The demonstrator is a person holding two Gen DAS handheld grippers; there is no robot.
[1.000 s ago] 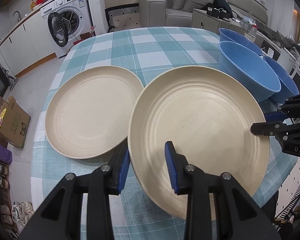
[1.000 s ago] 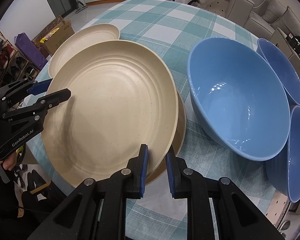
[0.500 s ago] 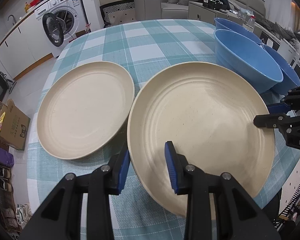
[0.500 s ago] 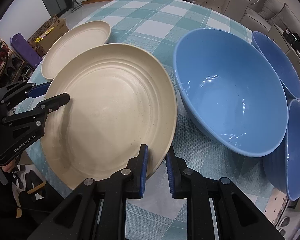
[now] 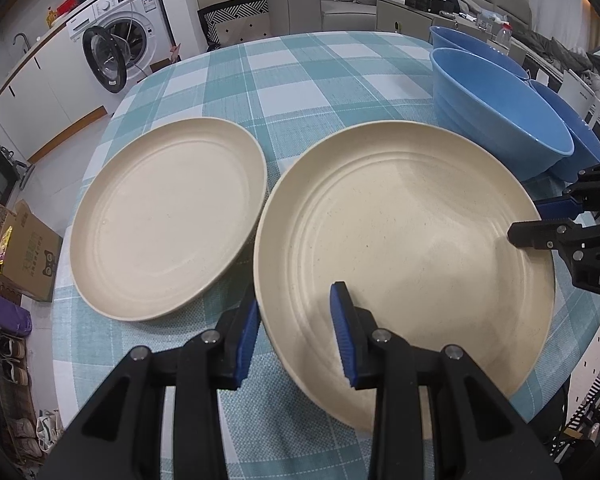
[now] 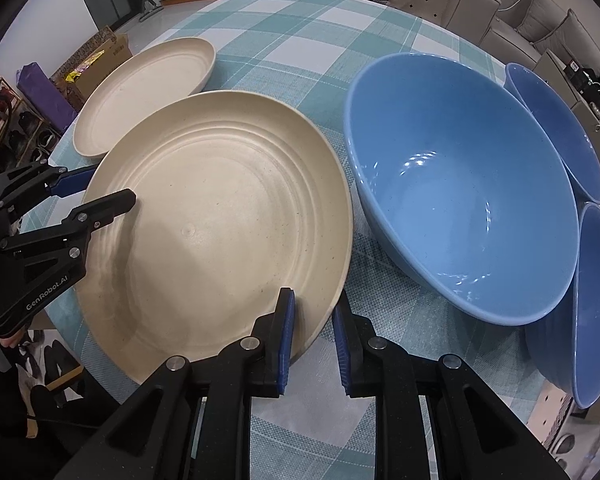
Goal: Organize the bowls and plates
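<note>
Both claws, left (image 5: 294, 334) and right (image 6: 314, 334), pinch the big plate's (image 5: 404, 240) rim, lifting it beside the second plate (image 5: 168, 216). Nothing's stacked yet; three bowls (image 6: 460, 200) sit loose on the table (image 5: 300, 76).

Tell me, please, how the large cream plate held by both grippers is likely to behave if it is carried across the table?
The cream plate probably stays stiff: pinched only at opposite rims, it shows no sag. Its smooth rim may slip in the right gripper. It looks light, likely plastic-like.
</note>
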